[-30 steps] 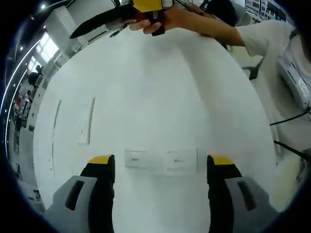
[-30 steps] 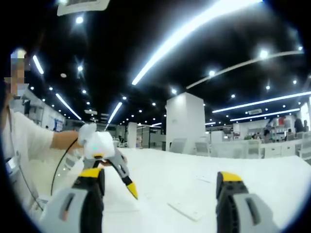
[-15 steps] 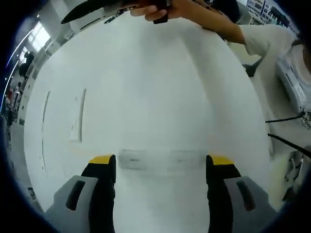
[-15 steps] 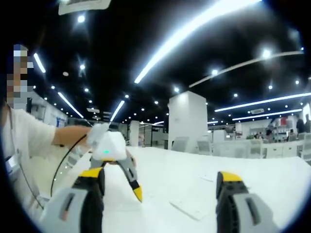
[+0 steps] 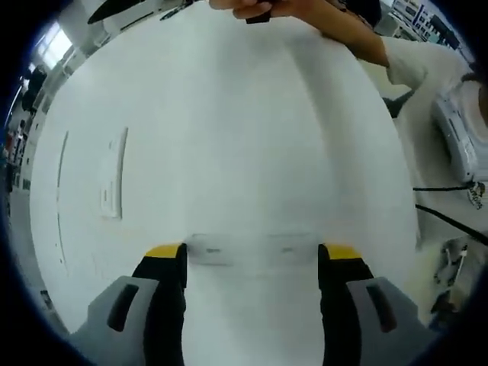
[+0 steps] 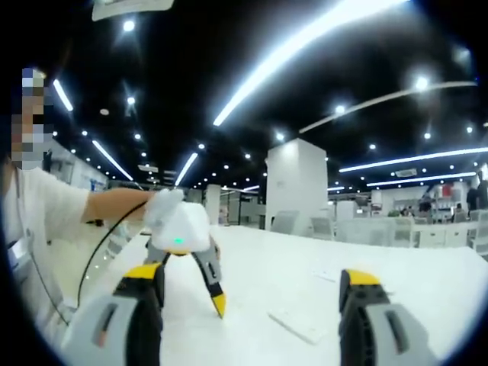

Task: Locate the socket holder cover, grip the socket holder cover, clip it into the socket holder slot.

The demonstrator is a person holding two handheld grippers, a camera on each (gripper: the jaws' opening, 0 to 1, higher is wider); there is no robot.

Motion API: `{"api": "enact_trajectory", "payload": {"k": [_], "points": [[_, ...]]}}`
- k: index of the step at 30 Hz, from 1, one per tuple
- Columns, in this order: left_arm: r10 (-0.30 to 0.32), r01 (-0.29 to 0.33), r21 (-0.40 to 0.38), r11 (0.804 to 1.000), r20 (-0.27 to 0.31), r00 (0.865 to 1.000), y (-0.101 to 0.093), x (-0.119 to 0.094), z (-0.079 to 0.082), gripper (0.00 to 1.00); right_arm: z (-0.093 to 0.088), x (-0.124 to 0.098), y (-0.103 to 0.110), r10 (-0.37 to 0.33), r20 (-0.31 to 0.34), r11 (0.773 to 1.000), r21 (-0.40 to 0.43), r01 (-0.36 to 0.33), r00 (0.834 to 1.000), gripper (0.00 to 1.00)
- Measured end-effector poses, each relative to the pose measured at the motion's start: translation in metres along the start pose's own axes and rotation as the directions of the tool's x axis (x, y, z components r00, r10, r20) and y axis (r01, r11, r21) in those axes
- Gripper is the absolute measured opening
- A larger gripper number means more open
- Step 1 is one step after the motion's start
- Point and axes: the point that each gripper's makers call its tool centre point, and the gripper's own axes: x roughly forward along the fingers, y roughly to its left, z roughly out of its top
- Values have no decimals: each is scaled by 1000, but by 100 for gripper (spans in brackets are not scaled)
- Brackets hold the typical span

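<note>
A: How many white pieces are lying on the desk?
B: Three: one socket holder cover between the left gripper's spread fingers, two strips far left.
A: And the right gripper?
B: Gaping too, gripping nothing.

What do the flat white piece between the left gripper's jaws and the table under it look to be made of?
The cover looks like moulded white plastic, matte, with small recessed marks. The table appears to be a smooth white laminate or painted board with an even, dull sheen; the blur leaves this open.

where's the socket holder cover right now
In the left gripper view the socket holder cover lies flat on the white table, right between the open left tool's two yellow tips, with a second white plate farther to its left.
</note>
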Motion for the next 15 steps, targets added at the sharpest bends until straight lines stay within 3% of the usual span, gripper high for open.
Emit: {"api": "enact_trajectory", "payload": {"k": [15], "points": [[0,0,-5,1000,-46,999,-2,-3,-2,65,-3,1,-1,1,-19,1000,-11,-1,1000,95]]}}
